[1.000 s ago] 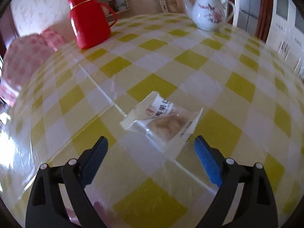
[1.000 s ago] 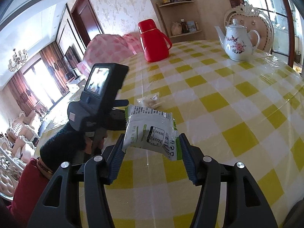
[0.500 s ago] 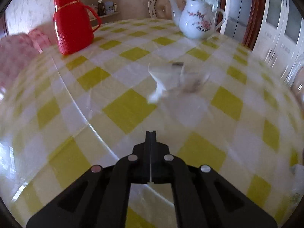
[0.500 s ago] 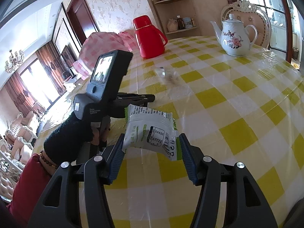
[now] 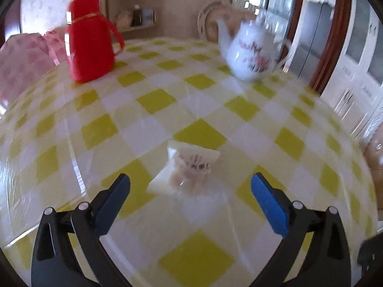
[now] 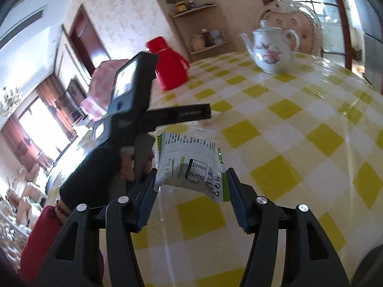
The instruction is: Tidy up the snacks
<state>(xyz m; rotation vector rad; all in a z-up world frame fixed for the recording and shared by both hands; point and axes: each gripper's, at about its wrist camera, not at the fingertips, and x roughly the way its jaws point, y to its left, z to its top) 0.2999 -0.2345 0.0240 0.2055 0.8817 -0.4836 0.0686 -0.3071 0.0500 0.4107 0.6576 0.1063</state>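
**Two snack packets, one on the cloth and one in your right grip**

Yellow-and-white checked tablecloth under clear plastic (image 5: 153, 100) covers the whole table, with a red plastic thermos jug (image 5: 89, 39) and a white porcelain teapot with pink flowers (image 5: 251, 55) standing far back on it, well apart from each other.

Your left gripper (image 5: 190, 187) points down at the cloth with its blue-padded jaws opening, already spread wide. A clear-and-white cellophane packet holding a pale brown pastry (image 5: 186, 169) lies flat on the cloth just ahead of the gap between those jaws, and neither pad touches it. The picture is blurred, so the print on the packet cannot be read.

Your right gripper (image 6: 190, 192) holds a white-and-green foil snack bag (image 6: 191, 165) off the table, both ribbed pads pressing on its lower sides and the bag standing roughly upright between them. From that side you see your left gripper's black body with its small screen (image 6: 125, 83), held by a hand in a black glove (image 6: 95, 169) above a red sleeve (image 6: 40, 236).
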